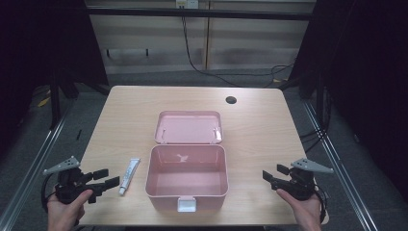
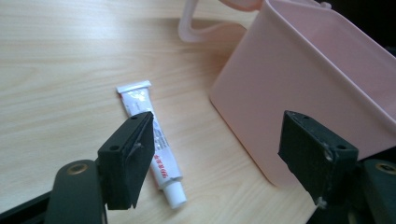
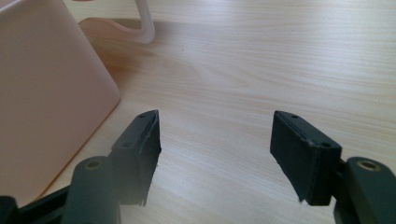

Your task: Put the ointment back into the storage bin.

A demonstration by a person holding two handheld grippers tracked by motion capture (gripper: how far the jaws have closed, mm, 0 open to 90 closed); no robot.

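1. High view puts the white tube in the lower left of the frame, lying flat on the wooden table just beside the left wall of the open pink box, apart from it, cap end toward the bottom edge.
2. Left gripper sits at the lower left, close to the tube, its jaws spread apart and holding nothing. In the left gripper view the tube runs from centre toward the lower middle, partly behind the left jaw, with the box wall filling the upper right.
3. Right gripper rests at the lower right of the high view, well apart from the tube, jaws likewise spread and empty; in the right gripper view the jaws frame only bare table, with the box at the left.
4. The tube looks small and light, with a soft, squeezable body, so I judge a hard pinch would dent it or push paste toward the cap.
5. Its glossy printed skin may slip; a grip across the width, near the middle or slightly toward the stiffer shoulder by the cap, seems safest.
6. The flat crimped tail is thin and likely to fold, so a poor place to hold.
7. Lying low on the table, it calls for jaw tips brought nearly down to the surface.
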